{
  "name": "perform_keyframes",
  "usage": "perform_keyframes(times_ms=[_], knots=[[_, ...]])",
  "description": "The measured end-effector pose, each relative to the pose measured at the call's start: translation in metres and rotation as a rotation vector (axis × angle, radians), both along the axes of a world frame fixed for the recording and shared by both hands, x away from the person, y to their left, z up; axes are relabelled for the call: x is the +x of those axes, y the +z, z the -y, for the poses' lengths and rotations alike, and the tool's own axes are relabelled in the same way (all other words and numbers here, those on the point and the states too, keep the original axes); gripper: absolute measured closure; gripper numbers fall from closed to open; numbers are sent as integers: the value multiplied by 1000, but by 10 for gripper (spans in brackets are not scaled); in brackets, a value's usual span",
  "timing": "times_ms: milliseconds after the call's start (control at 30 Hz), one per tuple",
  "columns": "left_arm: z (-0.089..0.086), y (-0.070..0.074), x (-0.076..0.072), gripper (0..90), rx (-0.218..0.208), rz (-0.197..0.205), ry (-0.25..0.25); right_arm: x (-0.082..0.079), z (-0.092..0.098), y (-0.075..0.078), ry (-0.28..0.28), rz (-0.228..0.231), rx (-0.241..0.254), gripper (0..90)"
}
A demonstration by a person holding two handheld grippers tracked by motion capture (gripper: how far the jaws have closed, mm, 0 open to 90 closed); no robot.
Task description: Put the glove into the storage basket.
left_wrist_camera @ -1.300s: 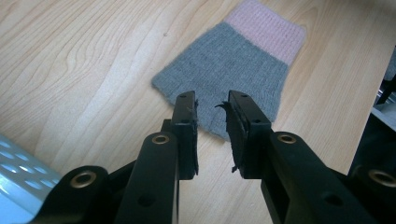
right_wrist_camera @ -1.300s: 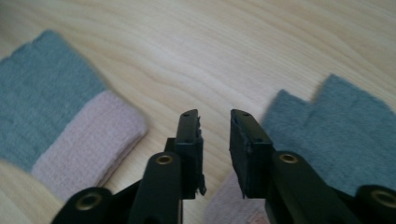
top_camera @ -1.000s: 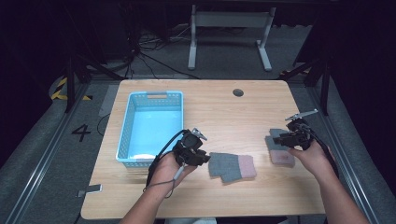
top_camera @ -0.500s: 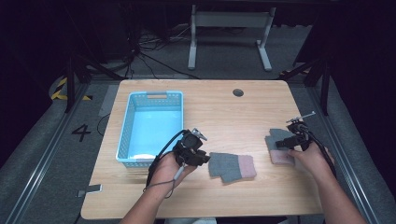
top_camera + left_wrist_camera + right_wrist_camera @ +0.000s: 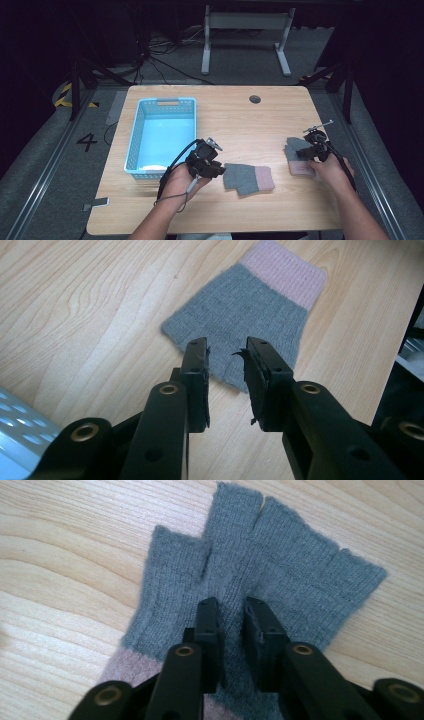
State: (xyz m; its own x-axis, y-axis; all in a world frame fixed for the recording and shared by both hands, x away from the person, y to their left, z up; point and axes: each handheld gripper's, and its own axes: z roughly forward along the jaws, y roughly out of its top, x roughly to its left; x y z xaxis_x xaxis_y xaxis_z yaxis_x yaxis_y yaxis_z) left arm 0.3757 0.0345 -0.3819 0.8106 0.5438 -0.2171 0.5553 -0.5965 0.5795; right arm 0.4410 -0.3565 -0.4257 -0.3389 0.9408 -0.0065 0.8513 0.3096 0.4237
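Fingerless glove [image 5: 260, 575] near the table's right edge: right gripper [image 5: 231, 611] jaws, just narrowed, pinch its knit (left gripper [image 5: 226, 351] released); next, lift.

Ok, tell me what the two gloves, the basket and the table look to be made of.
Gloves, one by the left gripper, one under the right gripper: soft knit, likely wool or acrylic; ribbed stitches, fuzzy edges, grey with pink cuffs. Basket: light blue moulded plastic, perforated walls. Table: pale wood-grain top, possibly laminate; smooth matte surface.
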Motion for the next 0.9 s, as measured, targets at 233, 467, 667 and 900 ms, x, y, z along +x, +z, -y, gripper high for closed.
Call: perform_keyframes(times_ms=[233,467,667,900], knots=[[-1,0,0,716,-6,-1,9,-5,2,15,22,20,35,840],[-1,0,-1,716,-4,3,10,-17,-10,38,97,55,52,838],[-4,-1,-2,717,-1,-1,21,-31,-32,58,198,85,65,837],[-12,0,-6,717,-3,0,37,-39,-55,70,319,101,83,833]])
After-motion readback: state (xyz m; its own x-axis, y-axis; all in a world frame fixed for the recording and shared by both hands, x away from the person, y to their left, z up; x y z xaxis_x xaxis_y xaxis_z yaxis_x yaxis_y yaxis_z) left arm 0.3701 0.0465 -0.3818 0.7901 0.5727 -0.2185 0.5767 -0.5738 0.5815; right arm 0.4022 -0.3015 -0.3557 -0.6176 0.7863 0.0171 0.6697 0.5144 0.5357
